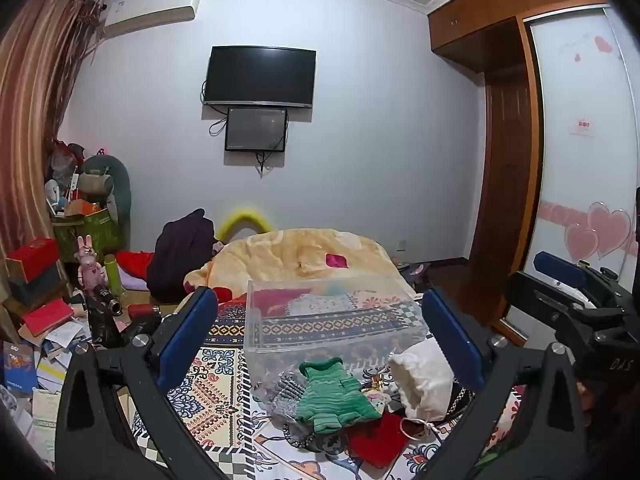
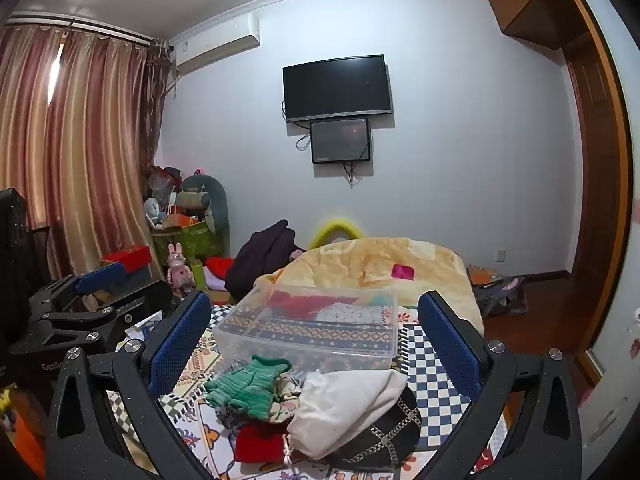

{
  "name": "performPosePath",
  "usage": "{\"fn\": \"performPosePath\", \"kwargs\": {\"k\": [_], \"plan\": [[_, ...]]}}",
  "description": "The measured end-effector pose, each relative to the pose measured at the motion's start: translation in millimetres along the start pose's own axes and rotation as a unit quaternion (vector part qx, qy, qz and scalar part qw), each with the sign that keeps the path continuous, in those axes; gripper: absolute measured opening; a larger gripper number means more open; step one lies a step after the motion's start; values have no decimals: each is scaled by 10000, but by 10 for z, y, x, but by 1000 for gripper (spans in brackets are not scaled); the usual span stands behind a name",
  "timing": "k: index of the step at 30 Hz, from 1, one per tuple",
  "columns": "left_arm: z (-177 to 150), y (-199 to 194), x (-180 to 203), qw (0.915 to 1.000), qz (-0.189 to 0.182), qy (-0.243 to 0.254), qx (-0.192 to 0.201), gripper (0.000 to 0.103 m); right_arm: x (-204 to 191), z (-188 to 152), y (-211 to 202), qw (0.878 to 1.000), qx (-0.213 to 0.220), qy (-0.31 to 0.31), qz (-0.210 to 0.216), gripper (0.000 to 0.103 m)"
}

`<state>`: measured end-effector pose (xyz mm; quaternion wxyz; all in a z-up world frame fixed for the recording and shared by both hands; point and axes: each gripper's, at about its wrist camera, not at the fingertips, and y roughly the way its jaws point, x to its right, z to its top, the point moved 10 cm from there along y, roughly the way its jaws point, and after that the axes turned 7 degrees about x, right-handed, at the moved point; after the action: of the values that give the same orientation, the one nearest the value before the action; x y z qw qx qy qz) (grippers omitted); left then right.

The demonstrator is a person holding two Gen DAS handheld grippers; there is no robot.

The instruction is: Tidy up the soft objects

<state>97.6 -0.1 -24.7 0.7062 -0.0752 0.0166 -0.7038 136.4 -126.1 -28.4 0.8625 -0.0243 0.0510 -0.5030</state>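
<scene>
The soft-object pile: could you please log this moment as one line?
left gripper: open, empty | right gripper: open, empty | green knit, white pouch, red cloth: on bed before clear bin

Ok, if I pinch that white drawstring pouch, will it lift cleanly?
The white drawstring pouch looks like limp cloth, so it will probably sag and drape. It overlaps the black chained item and may drag it. It seems light.

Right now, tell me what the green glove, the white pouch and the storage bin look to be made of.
Green glove: knit yarn, matte, with ribbed rows and a ribbed cuff visible.
White pouch: soft woven cloth, probably cotton or canvas, matte and wrinkled, cinched by a drawstring.
Storage bin: clear, slightly glossy hard plastic; the patterned bedcover shows through its walls.
</scene>
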Motion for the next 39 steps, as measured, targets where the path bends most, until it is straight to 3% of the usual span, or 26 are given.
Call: {"fn": "performPosePath", "kwargs": {"k": [2, 13, 39], "plan": [[45, -40, -25, 9999, 6, -15, 140, 103, 2, -3, -2, 10000, 4, 12, -2, 103], [76, -92, 72, 9997, 22, 175, 144, 103, -56, 59, -23, 10000, 36, -24, -7, 103], [80, -126, 57, 9998, 28, 119, 143, 103, -19, 81, -62, 9999, 122, 9, 9, 103]]}}
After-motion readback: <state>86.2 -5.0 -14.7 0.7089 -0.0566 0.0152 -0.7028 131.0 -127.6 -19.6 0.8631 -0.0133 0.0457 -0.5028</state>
